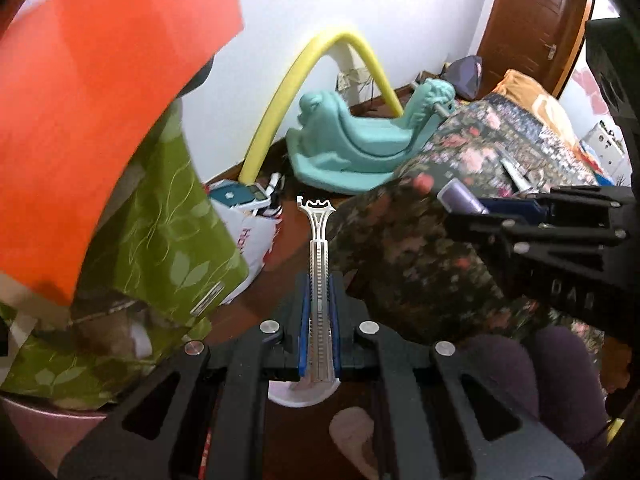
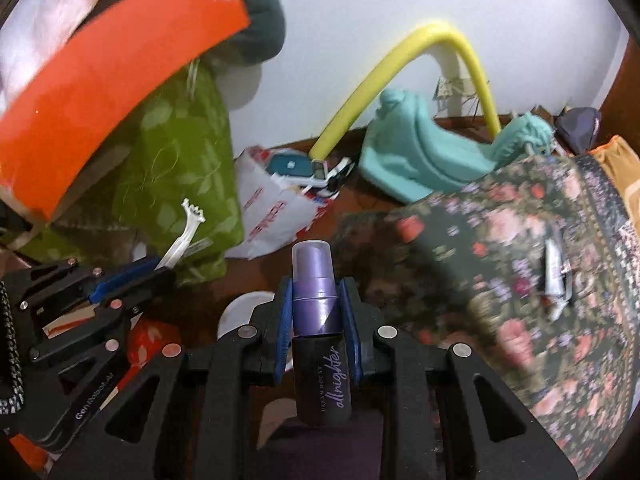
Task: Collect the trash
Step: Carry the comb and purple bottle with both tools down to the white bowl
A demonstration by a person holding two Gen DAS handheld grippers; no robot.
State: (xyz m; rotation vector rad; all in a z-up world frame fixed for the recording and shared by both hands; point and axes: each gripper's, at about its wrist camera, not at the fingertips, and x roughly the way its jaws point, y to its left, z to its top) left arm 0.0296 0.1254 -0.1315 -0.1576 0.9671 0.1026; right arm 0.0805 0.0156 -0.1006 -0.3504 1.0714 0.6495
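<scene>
Your left tool [image 1: 319,336] is clamped narrow on a thin white plastic handle [image 1: 318,248], a razor-like stick whose forked tip pokes up at the centre of the left wrist view. Your right tool [image 2: 318,320] is closed on a small purple spray bottle [image 2: 318,320], gripped around its middle with the clear cap pointing up at the centre of the right wrist view. Both pieces of trash are held in the air, not resting on anything.

Below the tools, low in the frame, a white round rim [image 2: 236,312] shows over the dark floor; it may be a bin, but you cannot tell for sure. The floral bedspread [image 2: 540,280] fills the right side, and a green leaf-print bag [image 1: 168,232] sits at the left.

Keep both grips firm, bring each item directly over the receptacle, and release one at a time so neither bounces out.
</scene>
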